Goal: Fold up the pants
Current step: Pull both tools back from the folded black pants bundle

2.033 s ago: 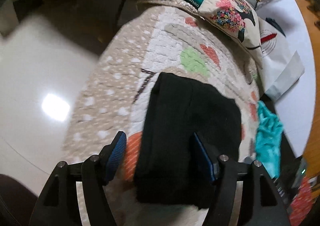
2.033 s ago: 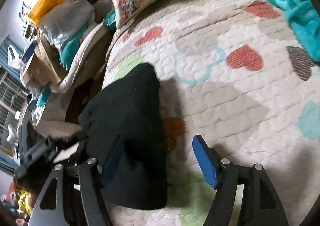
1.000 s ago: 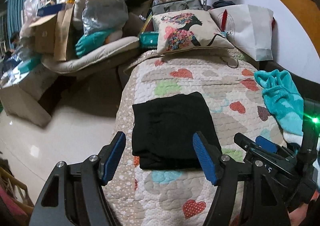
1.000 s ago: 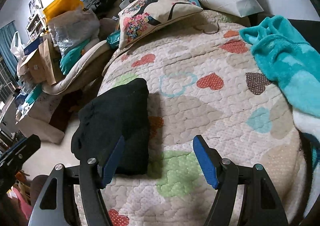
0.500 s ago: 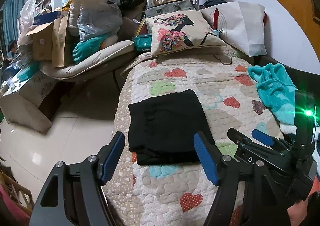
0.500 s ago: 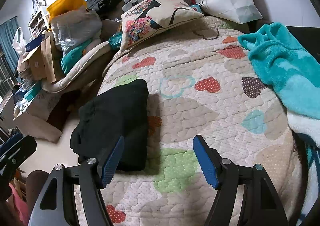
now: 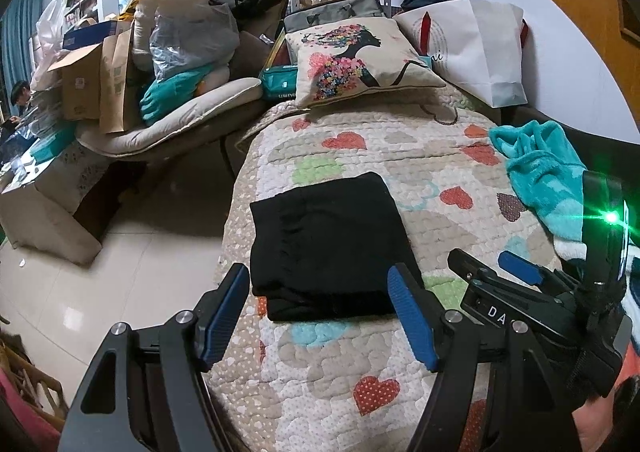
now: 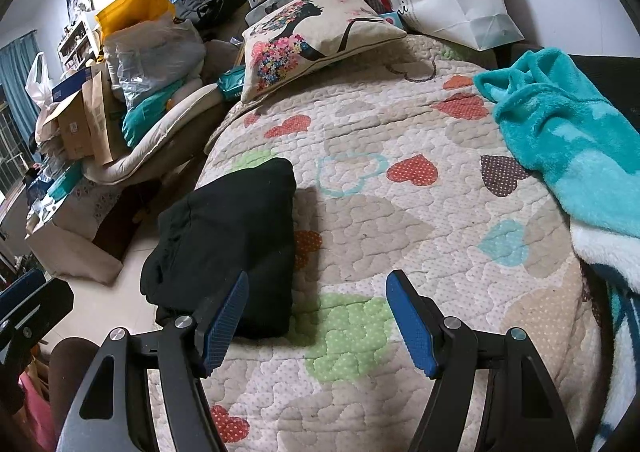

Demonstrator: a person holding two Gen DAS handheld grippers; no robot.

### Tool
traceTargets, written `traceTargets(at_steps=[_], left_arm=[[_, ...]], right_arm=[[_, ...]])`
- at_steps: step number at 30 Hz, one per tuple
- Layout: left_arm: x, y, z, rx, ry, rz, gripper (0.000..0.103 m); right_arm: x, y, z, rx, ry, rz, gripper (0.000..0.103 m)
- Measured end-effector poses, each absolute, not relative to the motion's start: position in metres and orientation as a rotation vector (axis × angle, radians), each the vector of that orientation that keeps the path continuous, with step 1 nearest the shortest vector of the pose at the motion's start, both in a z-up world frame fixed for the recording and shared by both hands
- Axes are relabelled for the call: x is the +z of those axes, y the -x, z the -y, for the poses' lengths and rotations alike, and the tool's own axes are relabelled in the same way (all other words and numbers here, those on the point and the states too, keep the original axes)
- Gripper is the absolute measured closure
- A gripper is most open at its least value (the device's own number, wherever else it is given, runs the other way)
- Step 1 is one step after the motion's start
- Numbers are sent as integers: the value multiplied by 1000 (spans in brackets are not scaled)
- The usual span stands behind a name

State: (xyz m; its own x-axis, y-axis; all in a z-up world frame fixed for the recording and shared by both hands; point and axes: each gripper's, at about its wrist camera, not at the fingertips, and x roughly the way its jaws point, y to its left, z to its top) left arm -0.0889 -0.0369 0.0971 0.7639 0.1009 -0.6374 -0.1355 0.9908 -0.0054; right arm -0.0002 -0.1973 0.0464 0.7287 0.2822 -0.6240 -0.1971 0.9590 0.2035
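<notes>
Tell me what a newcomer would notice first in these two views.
First, the black pants, folded into a neat rectangle near the left edge of the heart-patterned quilt. Next, the teal fleece blanket bunched at the quilt's right side, and the flower-print cushion at its far end. Both the left gripper and the right gripper are open and empty.

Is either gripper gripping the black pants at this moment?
No: the folded black pants lie flat on the heart-print quilt, and the left gripper and right gripper are both open with nothing between their pads.
</notes>
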Motion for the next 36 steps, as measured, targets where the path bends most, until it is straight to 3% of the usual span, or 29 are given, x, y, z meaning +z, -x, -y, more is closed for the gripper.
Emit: traceTargets(at_steps=[27,36], left_arm=[[45,61,-2,114,209,-857,32],[20,22,-72,60,496,-889,32]], right_arm=[[23,-14,193,254,-79,-774,27],[41,-34,190,283,-94,-778,26]])
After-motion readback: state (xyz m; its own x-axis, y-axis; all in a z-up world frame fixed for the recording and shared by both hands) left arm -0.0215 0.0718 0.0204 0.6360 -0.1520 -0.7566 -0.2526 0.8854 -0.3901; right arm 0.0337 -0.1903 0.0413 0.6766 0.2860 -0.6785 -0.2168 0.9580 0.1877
